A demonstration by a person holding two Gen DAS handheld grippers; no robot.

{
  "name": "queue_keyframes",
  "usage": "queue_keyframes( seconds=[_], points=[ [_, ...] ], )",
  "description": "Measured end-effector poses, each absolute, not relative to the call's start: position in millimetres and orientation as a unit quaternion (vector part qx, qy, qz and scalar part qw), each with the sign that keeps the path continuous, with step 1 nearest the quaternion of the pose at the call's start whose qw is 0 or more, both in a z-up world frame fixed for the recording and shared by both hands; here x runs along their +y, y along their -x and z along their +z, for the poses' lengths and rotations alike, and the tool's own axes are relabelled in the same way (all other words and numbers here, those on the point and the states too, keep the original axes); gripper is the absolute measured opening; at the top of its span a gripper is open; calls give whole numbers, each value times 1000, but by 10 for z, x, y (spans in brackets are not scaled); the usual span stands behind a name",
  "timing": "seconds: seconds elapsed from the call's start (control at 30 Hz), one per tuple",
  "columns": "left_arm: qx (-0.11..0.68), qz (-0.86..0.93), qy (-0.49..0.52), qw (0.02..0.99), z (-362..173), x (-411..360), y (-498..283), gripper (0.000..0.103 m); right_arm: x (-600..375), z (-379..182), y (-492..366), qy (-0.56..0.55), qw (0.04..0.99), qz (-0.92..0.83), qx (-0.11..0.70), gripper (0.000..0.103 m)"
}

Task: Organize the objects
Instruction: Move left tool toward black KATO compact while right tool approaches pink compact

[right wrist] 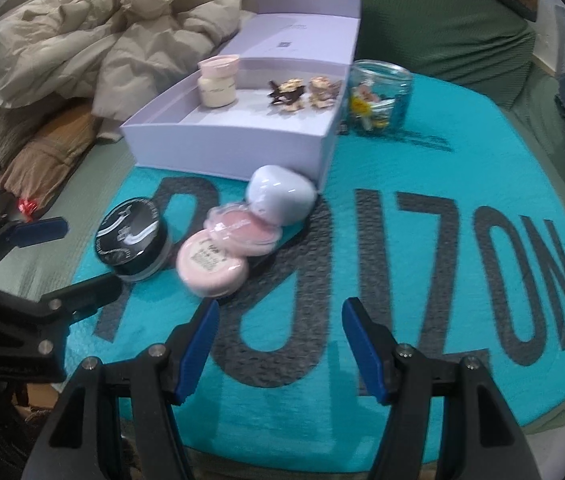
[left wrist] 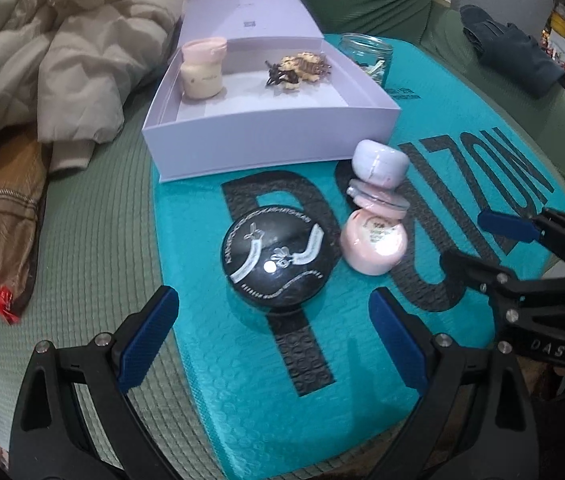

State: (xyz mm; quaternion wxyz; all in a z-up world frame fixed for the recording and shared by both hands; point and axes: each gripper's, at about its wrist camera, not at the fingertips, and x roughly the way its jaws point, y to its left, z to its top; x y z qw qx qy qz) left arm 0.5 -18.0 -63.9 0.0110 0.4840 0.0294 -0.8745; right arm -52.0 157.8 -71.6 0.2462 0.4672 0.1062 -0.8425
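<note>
- A teal bubble mailer (right wrist: 422, 200) printed with large dark letters lies on a green quilted cover (left wrist: 94, 240); this is my work surface.
- Nearest, my left gripper (left wrist: 274, 340) hangs with its blue-padded fingers spread wide and empty, just short of a black round jar (left wrist: 278, 260).
- My right gripper (right wrist: 280, 344) is likewise parted and holds nothing, above the lettering.
- Touching the black jar's right side, a pink round jar (left wrist: 374, 248) lies tilted; a clear-lidded pink compact (right wrist: 246, 232) rests on it, and a pale lilac case (right wrist: 282, 196) leans beyond.
- Further back sits an open lilac box (left wrist: 266, 144), holding a cream jar with a pink lid (left wrist: 202, 68) and some hair clips (left wrist: 298, 68).
- A blue glass jar (right wrist: 382, 96) stands just beside the box.
- Beige jackets (left wrist: 70, 48) are heaped at far left.
</note>
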Motion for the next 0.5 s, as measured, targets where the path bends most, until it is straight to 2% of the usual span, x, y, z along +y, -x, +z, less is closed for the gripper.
queue_keyframes(
  seconds=[0.5],
  points=[
    [72,-867,-493,1,-825,-522,95,96,1194,-933,616,-483,304,-815,104,65]
  ],
)
